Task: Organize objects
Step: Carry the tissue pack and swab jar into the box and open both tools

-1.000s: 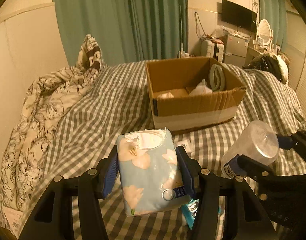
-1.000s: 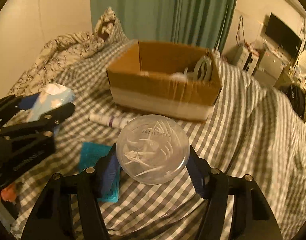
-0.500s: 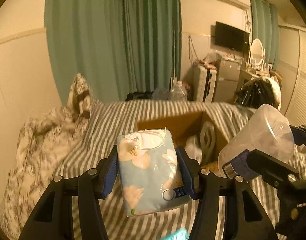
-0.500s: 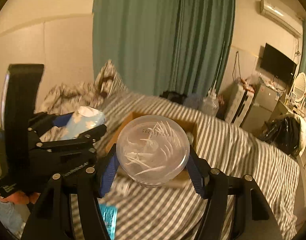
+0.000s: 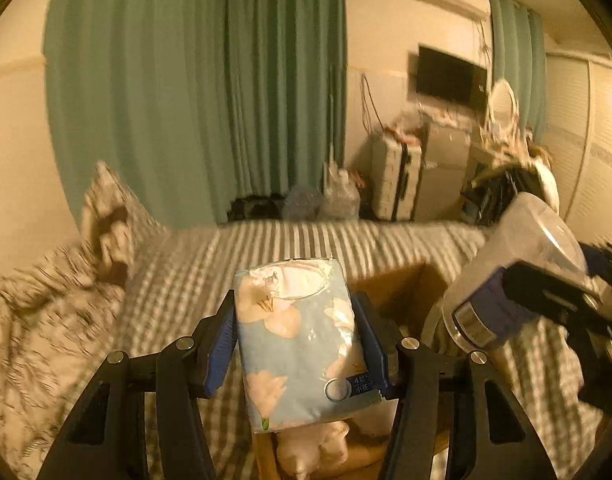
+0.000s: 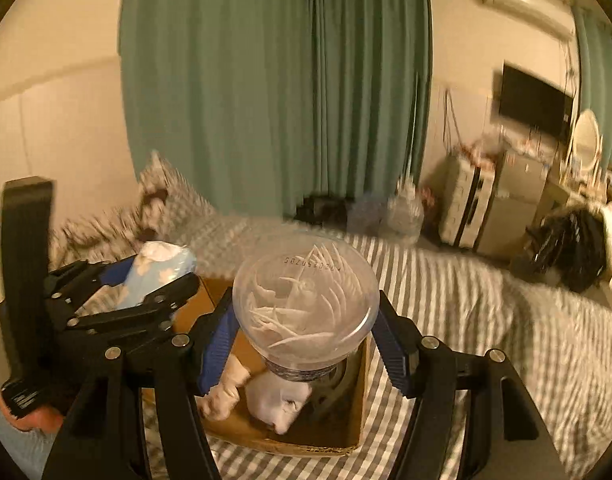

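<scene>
My left gripper (image 5: 298,340) is shut on a light blue tissue pack (image 5: 298,344) printed with flowers, its blue pads pressing both sides. It hangs above the open cardboard box (image 5: 393,288) on the checked bed. In the right wrist view my right gripper (image 6: 306,328) is shut on a clear round jar (image 6: 306,304) of white picks, held over the same cardboard box (image 6: 337,436). The jar (image 5: 517,272) shows at the right in the left wrist view, and the tissue pack (image 6: 158,276) at the left in the right wrist view. White crumpled items (image 6: 278,400) lie in the box.
A grey-and-white checked cover (image 6: 485,304) spreads across the bed, with a patterned quilt (image 5: 46,312) bunched at the left. Green curtains (image 5: 210,92) hang behind. A suitcase (image 5: 395,176), a wall television (image 5: 449,74) and cluttered furniture stand at the back right.
Both grippers have risen and moved forward with their loads. The box, earlier well ahead on the bed, now lies directly below them. The teal item and tube on the bed have left view.
</scene>
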Demonstrator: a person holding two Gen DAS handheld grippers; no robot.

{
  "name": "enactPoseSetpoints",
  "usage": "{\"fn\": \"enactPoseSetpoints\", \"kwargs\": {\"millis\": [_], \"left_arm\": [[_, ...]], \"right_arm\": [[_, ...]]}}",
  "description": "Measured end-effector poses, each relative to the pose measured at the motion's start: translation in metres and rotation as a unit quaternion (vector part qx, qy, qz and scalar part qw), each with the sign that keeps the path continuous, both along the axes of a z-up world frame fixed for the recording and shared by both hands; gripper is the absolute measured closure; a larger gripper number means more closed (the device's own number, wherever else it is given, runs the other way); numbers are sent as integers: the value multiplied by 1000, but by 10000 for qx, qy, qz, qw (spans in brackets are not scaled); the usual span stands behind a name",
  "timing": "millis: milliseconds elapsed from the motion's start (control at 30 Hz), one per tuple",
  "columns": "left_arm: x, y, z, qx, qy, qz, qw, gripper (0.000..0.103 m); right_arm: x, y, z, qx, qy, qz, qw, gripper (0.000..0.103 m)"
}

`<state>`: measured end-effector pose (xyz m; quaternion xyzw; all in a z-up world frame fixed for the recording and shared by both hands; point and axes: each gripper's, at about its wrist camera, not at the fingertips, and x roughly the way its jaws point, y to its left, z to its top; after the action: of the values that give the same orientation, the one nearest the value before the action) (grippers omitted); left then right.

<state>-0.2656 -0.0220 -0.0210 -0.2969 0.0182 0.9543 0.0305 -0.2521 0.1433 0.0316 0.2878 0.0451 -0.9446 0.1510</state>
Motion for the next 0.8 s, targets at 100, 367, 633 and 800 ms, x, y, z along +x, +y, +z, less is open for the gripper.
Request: {"fn": "enactPoseSetpoints", "kwargs": {"millis": [100, 367, 633, 800], "left_arm": [[-12, -2, -24, -38, -228, -71, 9997, 46], [-23, 0, -59, 74, -651, -239, 9976, 46], [-13, -2, -49, 105, -540, -146, 9984, 12], [6, -1, -32, -8, -453, -93, 9989, 10]], "right_arm": [[-24, -4, -27, 74, -364, -45, 9993, 40], [-34, -13, -56, 154, -673, -72, 9976, 39], [-15, -3, -39, -147, -369, -128, 9991, 22], [14, 13, -15, -158, -228, -365, 9989, 19]]}}
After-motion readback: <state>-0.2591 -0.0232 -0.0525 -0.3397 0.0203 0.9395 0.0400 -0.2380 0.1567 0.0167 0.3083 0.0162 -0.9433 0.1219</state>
